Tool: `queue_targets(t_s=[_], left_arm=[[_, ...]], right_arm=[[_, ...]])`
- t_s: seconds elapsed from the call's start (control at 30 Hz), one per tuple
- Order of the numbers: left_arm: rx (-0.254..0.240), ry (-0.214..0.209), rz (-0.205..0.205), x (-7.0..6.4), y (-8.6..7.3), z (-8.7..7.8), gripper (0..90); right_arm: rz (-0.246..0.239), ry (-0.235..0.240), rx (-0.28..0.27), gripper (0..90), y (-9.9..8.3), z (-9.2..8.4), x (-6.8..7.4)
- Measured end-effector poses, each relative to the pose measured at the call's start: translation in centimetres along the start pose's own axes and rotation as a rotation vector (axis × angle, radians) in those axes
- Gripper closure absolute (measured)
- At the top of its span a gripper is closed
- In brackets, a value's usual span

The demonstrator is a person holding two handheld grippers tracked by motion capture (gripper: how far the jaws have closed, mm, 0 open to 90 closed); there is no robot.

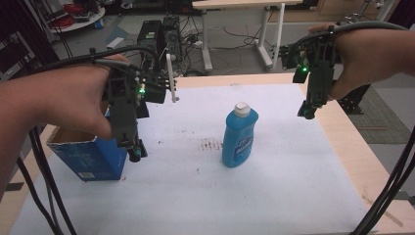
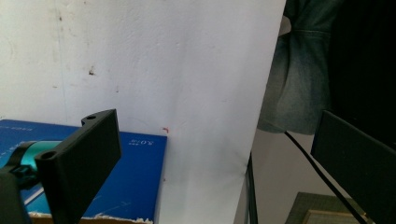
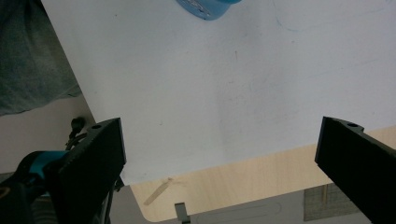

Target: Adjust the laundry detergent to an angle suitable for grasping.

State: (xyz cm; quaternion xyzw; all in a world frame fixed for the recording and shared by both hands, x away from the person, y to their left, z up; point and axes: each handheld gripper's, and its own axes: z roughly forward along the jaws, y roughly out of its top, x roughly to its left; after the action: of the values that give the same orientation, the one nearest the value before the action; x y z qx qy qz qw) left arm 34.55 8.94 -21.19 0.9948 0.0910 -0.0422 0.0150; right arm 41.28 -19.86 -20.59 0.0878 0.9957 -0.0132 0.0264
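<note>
In the high view, the left gripper [image 1: 137, 152] was in the left part of the frame, held by the person's left hand [image 1: 73, 98], and it pointed down just beside the right upper edge of an open blue box [image 1: 90, 156]. This box stood at the lower left of the frame, on the white sheet [image 1: 274, 196] that covered the table [image 1: 342, 127]. In the left gripper view, the two black jaws stood wide apart and nothing was between them; between them only the white sheet and its edge were seen. The blue box [image 2: 135, 182] appeared at the lower left of that view, partly behind the left jaw, and I cannot tell if the jaw touched it.

The right gripper [image 1: 307, 111] was in the upper right of the high view, held by the right hand [image 1: 364, 54], and it hung over the far right edge of the sheet. Its jaws were also wide apart and empty, as the right gripper view showed, with the sheet and the wooden table edge [image 3: 261, 172] below them.

A blue bottle [image 1: 239, 137] with a white cap [image 1: 242, 109] stood upright near the middle of the high view, on the sheet, between the two grippers and well apart from both. In the right gripper view only a small blue part of the bottle [image 3: 208, 8] was seen at the top edge. Some dark marks [image 1: 210, 145] were on the sheet just left of the bottle.
</note>
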Motion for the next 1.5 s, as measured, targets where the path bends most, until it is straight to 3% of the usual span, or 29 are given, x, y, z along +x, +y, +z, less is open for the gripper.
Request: queue_targets(t_s=[0.47,0.57,0.63,0.87,0.97,1.0,1.07,1.33,1.5], left_arm=[[-0.003,0.009,-0.017,-1.0,0.4,-0.1,1.7],[-0.014,0.006,-0.046,-1.1,0.7,-0.1,1.7],[-0.032,0.039,-0.098,-1.4,0.9,-0.1,1.7],[-0.112,0.028,-0.168,-1.7,1.5,-0.1,1.7],[-0.135,0.047,-0.223,-1.8,2.0,0.0,1.7],[-0.135,0.047,-0.223,-1.8,2.0,0.0,1.7],[-0.169,0.067,-0.278,-1.7,2.3,0.0,1.7],[-0.249,0.082,-0.349,-1.5,3.3,0.2,1.7],[-0.279,0.078,-0.362,-1.4,3.8,0.5,1.7]], right_arm=[[-0.007,-0.017,-0.005,0.8,-0.5,-0.3,0.9],[-0.009,-0.018,0.000,0.8,-0.6,-0.3,0.9],[-0.013,-0.023,-0.001,0.8,-0.7,-0.3,0.9],[-0.013,-0.027,-0.014,0.8,-1.0,-0.6,1.1],[-0.011,-0.032,-0.016,0.8,-1.3,-0.6,1.1],[-0.013,-0.032,-0.016,0.8,-1.3,-0.6,1.1],[-0.007,-0.033,-0.011,0.8,-1.4,-0.6,1.2],[-0.006,-0.033,-0.017,0.8,-1.4,-0.7,1.2],[-0.003,-0.034,-0.016,0.8,-1.5,-0.7,1.3]])
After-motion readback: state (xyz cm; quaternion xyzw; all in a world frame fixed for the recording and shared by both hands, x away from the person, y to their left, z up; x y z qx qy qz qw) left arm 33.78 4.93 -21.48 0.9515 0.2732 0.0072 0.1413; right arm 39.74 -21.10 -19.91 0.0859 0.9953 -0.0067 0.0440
